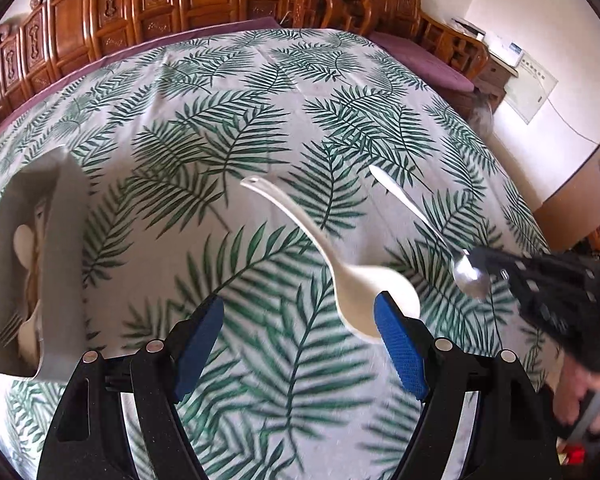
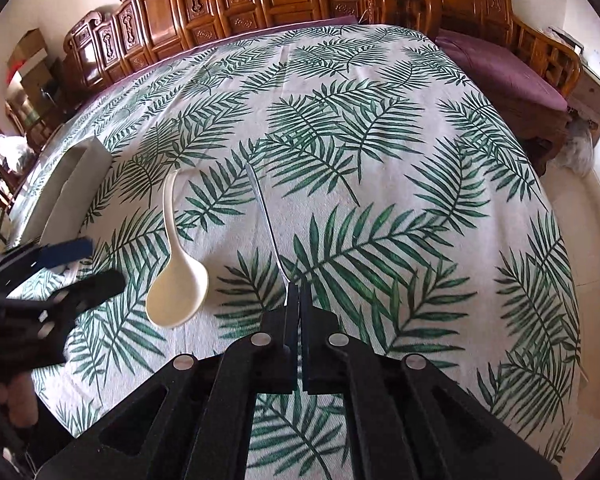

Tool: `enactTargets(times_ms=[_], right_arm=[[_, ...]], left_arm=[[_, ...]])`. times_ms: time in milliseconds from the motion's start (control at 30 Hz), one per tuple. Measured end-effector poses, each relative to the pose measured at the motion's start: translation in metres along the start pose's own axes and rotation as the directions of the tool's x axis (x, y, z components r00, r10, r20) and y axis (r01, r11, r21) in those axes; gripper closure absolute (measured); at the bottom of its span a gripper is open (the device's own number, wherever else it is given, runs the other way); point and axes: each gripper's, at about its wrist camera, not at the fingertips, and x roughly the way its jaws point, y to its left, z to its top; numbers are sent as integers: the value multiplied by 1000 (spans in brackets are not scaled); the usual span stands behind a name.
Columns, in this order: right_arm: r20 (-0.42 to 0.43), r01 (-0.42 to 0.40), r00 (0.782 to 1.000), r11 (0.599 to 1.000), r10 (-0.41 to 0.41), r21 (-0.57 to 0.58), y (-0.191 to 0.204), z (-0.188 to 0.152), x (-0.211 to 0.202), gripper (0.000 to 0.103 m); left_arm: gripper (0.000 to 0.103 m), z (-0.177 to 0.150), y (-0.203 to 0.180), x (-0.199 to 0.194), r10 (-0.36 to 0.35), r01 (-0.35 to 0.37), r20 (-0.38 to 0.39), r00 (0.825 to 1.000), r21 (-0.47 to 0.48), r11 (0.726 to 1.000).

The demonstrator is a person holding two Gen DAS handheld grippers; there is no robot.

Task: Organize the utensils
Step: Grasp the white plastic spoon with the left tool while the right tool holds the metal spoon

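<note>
your left tool (image 1: 300, 344) hung with its blue pads spread wide, gripping nothing, right above the bowl of the white spoon (image 1: 370, 296), whose handle ran away toward the worktop's far edge. your right tool (image 2: 299, 300) was pinched shut on the metal spoon (image 2: 266, 220) at its bowl end. the grey organizer tray (image 1: 66, 248) sat near the worktop's left edge, nearer your left tool.

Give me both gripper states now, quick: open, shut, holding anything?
Left gripper: open, holding nothing; the white spoon lies just ahead of it.
Right gripper: shut on the metal spoon at its bowl end.
</note>
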Motion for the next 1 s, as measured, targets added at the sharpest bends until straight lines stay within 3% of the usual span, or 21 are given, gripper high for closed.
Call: enactTargets(times_ms=[200,333,500,667,900,1000], right_arm=[[13,-16,1000,1000,16,-3,-4,-3,-7,102],[22,-23,999,1000,23,-6,-4,-3,-10,102],[31,-24,999,1000,24,-13,-1,-5,-13,102],[35,-32,999,999,32,-10,-1,-6,-16,102],[42,-31,999,1000,31,-6,-1,-5,-21,102],[45,-27,999,1000,28,-11,3,-4,-23,101]], left_arm=[[31,13,-5,20,16,-16,-6,1000,-5,1000],[54,22,-4,31,-6,5,-27,1000,-30,1000],[56,33,-5,43,-15,14,-31,999,-46,999],[67,41,-2,54,-14,10,-49,999,-81,997],[99,43,2,59,-23,18,-50,998,-100,995],[100,42,-1,51,-26,24,-34,999,-61,998]])
